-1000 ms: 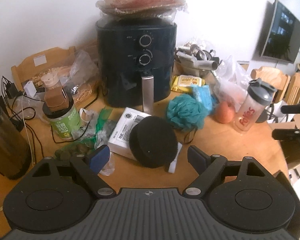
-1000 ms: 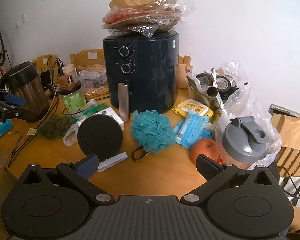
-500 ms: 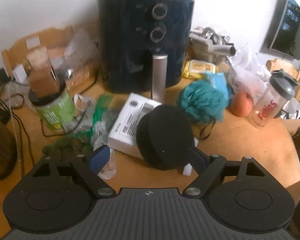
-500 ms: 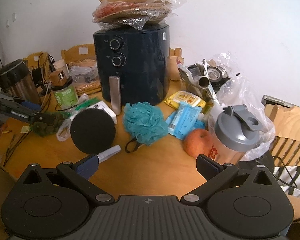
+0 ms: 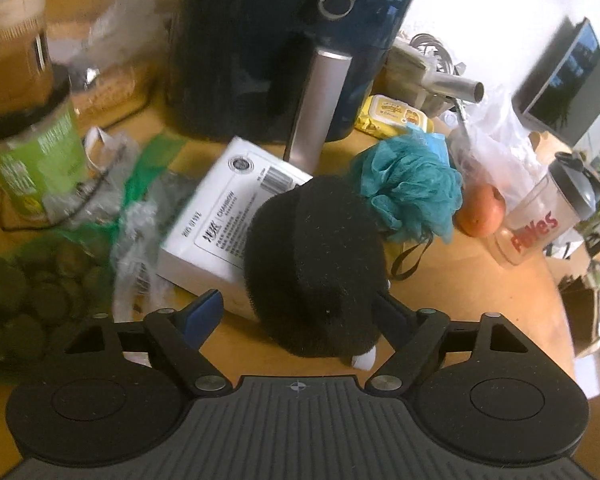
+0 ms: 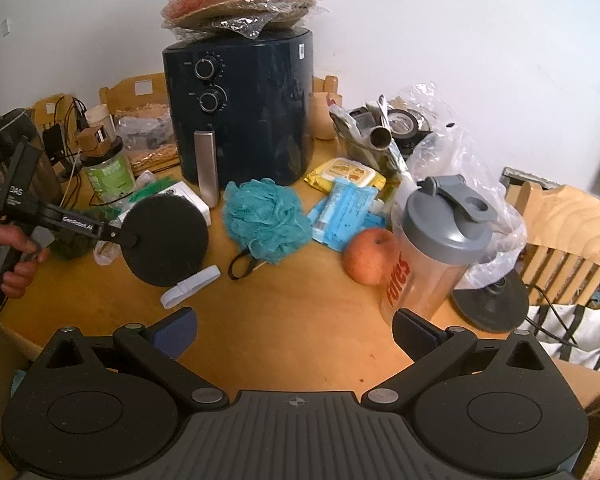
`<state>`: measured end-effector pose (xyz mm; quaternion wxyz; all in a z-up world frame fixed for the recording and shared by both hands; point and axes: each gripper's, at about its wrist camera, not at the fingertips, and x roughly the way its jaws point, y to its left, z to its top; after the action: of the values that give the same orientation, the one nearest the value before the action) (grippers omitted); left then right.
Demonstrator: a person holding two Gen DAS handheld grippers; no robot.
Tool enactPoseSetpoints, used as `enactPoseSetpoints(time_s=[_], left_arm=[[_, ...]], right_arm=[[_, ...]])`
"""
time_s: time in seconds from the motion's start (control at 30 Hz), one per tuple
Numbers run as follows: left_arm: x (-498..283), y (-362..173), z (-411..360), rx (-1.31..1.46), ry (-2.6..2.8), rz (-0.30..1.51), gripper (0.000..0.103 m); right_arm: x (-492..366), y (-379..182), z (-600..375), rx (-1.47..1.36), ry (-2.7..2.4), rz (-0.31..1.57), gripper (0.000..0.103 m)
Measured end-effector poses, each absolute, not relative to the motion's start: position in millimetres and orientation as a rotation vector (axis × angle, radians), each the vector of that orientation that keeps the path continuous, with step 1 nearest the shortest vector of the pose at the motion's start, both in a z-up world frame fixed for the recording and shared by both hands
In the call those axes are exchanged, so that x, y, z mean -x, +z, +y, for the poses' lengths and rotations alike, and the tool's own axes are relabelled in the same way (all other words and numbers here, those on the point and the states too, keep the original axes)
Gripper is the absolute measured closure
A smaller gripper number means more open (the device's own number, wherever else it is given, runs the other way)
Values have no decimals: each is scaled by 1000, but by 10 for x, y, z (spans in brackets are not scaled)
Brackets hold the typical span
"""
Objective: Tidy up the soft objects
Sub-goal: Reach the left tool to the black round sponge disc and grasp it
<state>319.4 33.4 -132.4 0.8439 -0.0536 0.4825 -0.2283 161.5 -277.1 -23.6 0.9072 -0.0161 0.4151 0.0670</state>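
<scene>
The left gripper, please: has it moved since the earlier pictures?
Yes. The left gripper has come down and forward toward the dark air fryer, its closing jaws now flanking the round black sponge.

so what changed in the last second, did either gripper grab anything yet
The left gripper dropped down around the black round sponge, its jaws closing in; the left pad is still clear of it, so no grip yet. The right gripper stayed open over bare table. The teal loofah and apple lie unmoved.
</scene>
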Motion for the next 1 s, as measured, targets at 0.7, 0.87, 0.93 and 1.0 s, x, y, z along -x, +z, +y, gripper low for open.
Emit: enactPoseSetpoints(time_s=[0.7,0.87,0.93,1.0], left_arm=[[-3211,-1191,417,297,-530,1025,57],[-3084,-961,376,236,-525,982,57],[-3018,-878,364,205,-515,967,57],[-2953,-798,354,171,-502,958,57]], right_arm=[[-1572,-238,-2729,37,136,852,0],[-1612,-250,-2696,38,151,849,0],[-1640,-261,-2683,42,160,852,0],[-1674,-268,-2675,47,173,854,0]])
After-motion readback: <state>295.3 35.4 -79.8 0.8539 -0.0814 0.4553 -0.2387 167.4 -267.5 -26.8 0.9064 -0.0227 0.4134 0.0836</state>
